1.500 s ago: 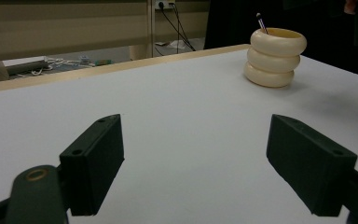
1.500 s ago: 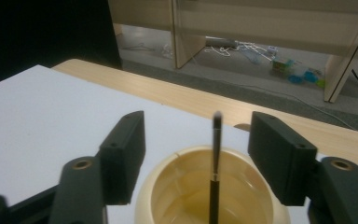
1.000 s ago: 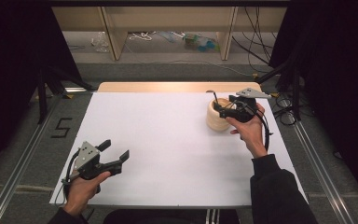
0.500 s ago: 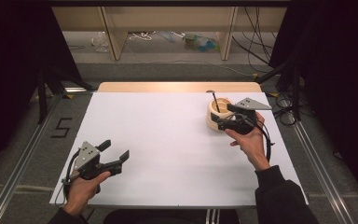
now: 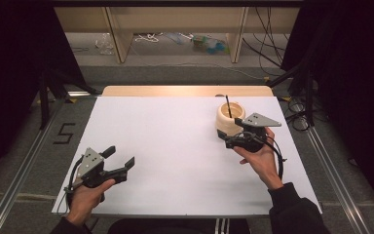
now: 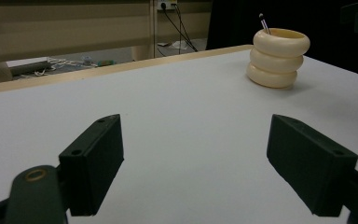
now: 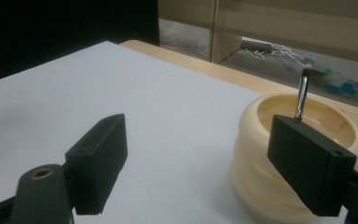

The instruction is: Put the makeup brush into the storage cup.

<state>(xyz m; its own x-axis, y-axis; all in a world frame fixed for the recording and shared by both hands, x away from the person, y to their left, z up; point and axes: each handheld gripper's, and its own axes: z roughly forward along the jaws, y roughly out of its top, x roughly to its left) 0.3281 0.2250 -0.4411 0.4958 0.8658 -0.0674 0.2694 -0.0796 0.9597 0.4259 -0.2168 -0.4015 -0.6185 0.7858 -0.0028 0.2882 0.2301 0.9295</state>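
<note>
Backing away from the cream ringed cup (image 5: pixel 228 119), the right gripper (image 5: pixel 230 139) now sits just beside it, jaws wide apart and holding nothing. A thin black stick (image 5: pixel 228 106) stands inside. The left gripper (image 5: pixel 122 163) waits open near the white table's (image 5: pixel 175 141) front-left corner.

Table (image 5: pixel 175 146): white top, wooden strip along far edge.
Floor mark (image 5: pixel 64 132): black "5", left of table.
Shelf unit (image 5: pixel 175 29): pale wood, beyond table, open underneath.
Clutter (image 5: pixel 207 43): white cord and teal bits on floor under shelf.
Cables (image 5: pixel 297 105): black, coiled by table's far right corner.
Rails (image 5: pixel 19 170): metal, flanking both sides of table.
</note>
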